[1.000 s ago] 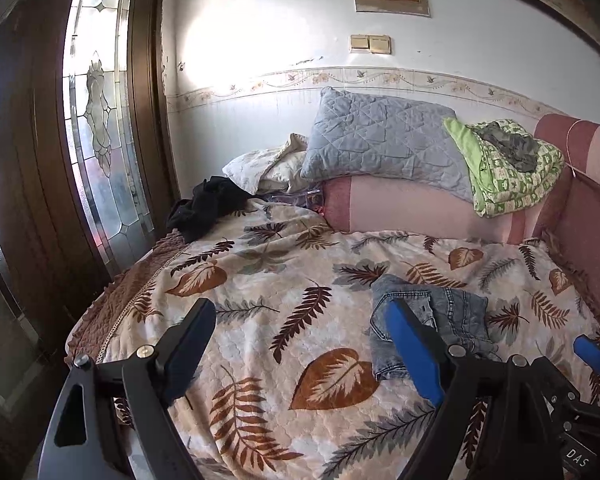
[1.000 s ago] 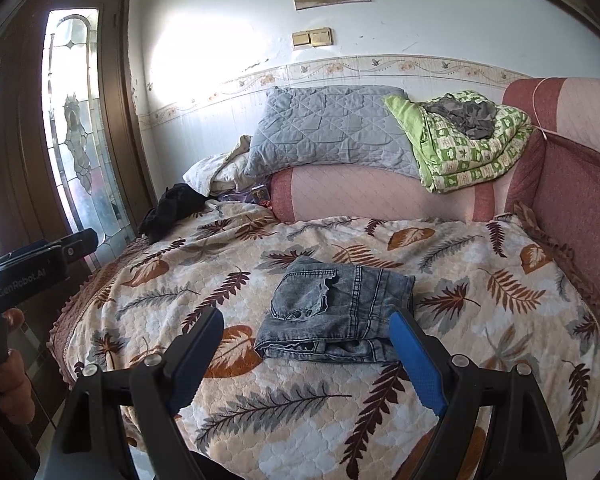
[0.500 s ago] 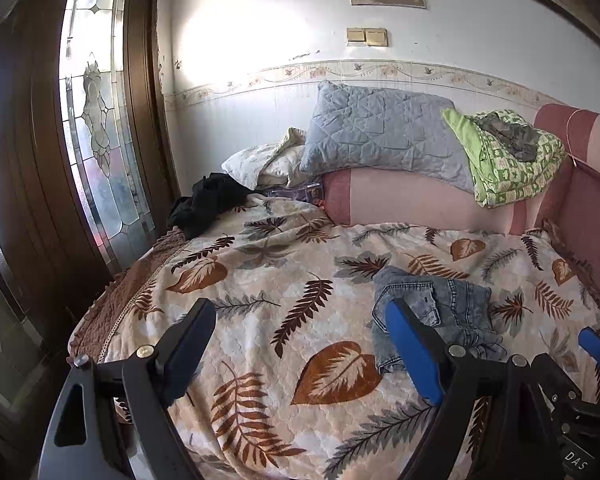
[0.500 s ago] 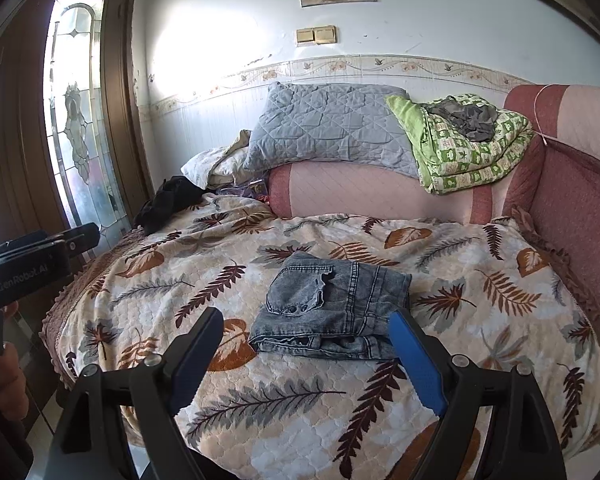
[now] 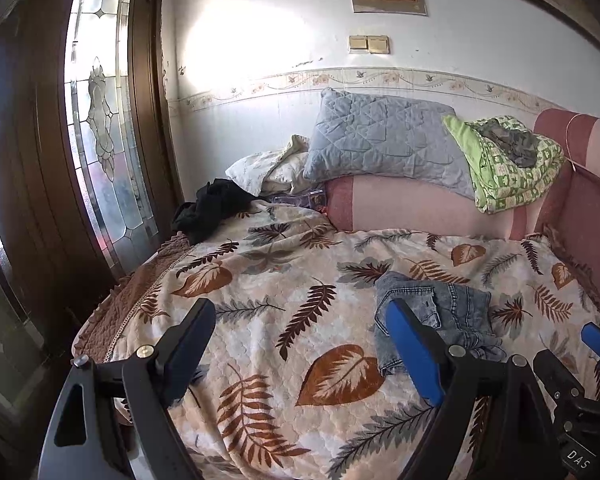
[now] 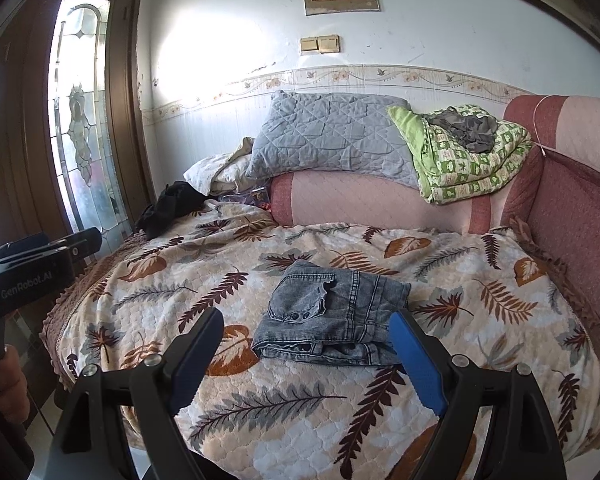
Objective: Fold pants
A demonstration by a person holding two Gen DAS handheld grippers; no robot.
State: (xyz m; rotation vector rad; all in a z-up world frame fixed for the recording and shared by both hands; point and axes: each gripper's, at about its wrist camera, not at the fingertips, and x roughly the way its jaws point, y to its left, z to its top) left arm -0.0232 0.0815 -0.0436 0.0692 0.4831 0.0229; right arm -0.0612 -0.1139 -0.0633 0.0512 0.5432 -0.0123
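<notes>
Folded grey denim jeans [image 6: 334, 314] lying flat on the leaf-print bedspread [image 6: 260, 408], just ahead of the right gripper [image 6: 306, 356] and a little toward its right finger, not touched by either tool. Seen from the left gripper [image 5: 308, 344], same bundle [image 5: 436, 320] well off to the right, partly behind the blue right finger. Already a compact, squarish packet: back pocket face up on the far left quarter, stacked edges with buttons showing along the near side. Long axis hard to call; slightly wider across the view than deep, seams running away from the gripper toward the sofa back.

Both grippers spread wide apart, holding nothing, hanging clear above the bed.

Judgement: folding looks essentially done, so the step in hand reads as a clean withdrawal or a last tidy. For that, best kept high and clear of the near layered edge, the part most likely to slide open if brushed. If a final press is wanted, better straight down on the pocket area than a sideways nudge.

Farther beyond: pink bolster [image 6: 380, 200], grey quilted pillow [image 6: 332, 136], green folded blanket [image 6: 468, 160], black garment [image 6: 168, 208] far left by the glazed door [image 6: 76, 120].
</notes>
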